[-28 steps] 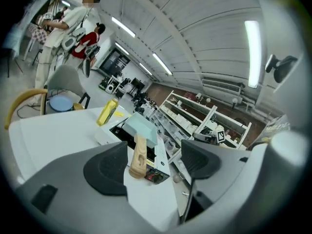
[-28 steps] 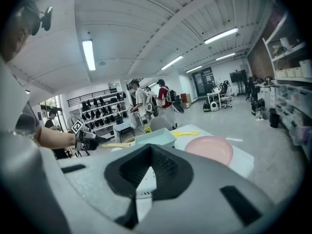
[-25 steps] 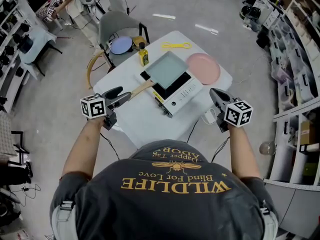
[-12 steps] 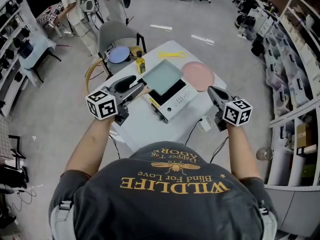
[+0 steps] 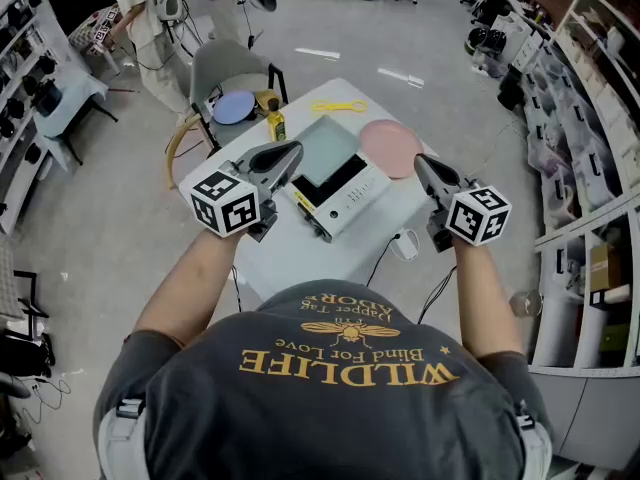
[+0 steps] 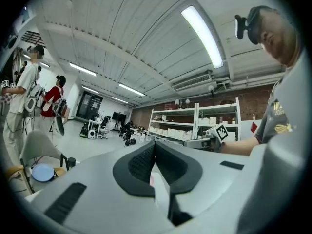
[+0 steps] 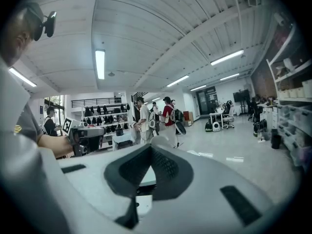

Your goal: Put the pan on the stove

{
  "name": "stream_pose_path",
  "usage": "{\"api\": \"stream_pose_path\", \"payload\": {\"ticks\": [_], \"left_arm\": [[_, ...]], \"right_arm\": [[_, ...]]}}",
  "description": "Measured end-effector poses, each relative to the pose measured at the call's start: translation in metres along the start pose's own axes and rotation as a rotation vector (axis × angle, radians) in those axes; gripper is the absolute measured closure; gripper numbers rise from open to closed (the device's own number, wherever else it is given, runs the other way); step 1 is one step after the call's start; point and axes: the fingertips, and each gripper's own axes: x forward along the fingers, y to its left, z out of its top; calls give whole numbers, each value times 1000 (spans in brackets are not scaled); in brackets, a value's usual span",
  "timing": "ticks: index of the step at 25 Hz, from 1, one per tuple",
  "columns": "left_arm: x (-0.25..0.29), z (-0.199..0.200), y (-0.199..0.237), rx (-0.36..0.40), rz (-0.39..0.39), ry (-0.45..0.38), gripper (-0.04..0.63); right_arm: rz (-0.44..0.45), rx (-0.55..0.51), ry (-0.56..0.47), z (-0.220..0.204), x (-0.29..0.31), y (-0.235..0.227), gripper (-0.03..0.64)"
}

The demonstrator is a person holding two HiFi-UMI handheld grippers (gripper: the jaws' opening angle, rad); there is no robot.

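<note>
Left gripper [image 5: 292, 150] and right gripper [image 5: 420, 161] hang empty above the table [image 5: 295, 246], jaws pressed together, while the pan [image 5: 322, 146] sits on the stove [image 5: 358, 196], skewed over its far-left corner, so I'd judge holding both well clear of it matters most.

Teal pan [image 5: 322, 148] atop the white stove [image 5: 352, 196], pink plate [image 5: 390, 148] just beside, both on a white table [image 5: 300, 253].

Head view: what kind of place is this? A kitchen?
Probably a lab or workshop: shelves line one side, people stand about, and the stove sits on a lone table.
</note>
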Motion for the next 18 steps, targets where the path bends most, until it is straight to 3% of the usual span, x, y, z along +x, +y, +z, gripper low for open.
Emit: {"api": "stream_pose_path", "payload": {"ticks": [6,18], "left_arm": [[-2,-7,-13,21,-21,5,598],[-10,-14,-8,30,21,2,598]], "right_arm": [[-1,19,-2,-7,0,3,617],[-1,30,14,-19,-3,-1,617]]}}
